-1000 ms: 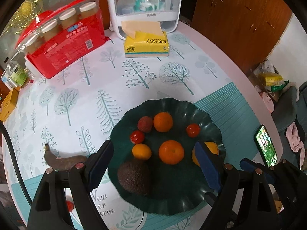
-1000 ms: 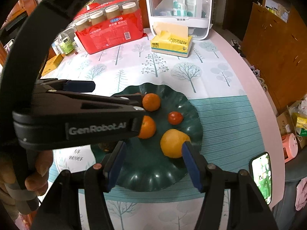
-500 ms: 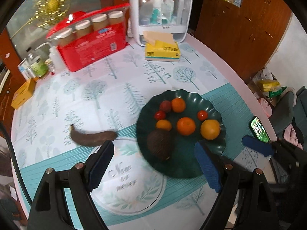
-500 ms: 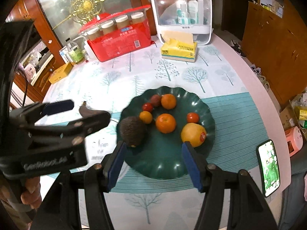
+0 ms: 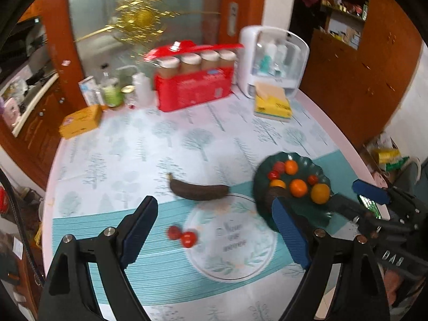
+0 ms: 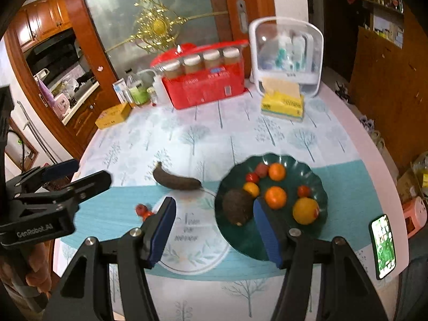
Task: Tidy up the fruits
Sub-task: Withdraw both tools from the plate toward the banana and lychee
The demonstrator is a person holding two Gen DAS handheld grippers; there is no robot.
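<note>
Beside the plate (image 6: 319, 187), only the right view shows a phone (image 6: 385, 246); both hand-held grippers gape, seemingly empty.

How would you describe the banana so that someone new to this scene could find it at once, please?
Start at the dark green plate of fruit on the tree-print tablecloth. Look to its left, where the banana lies alone on the cloth, off the plate. It is long, curved and blackish-brown, unlike the two small round red tomatoes nearer the camera.
</note>
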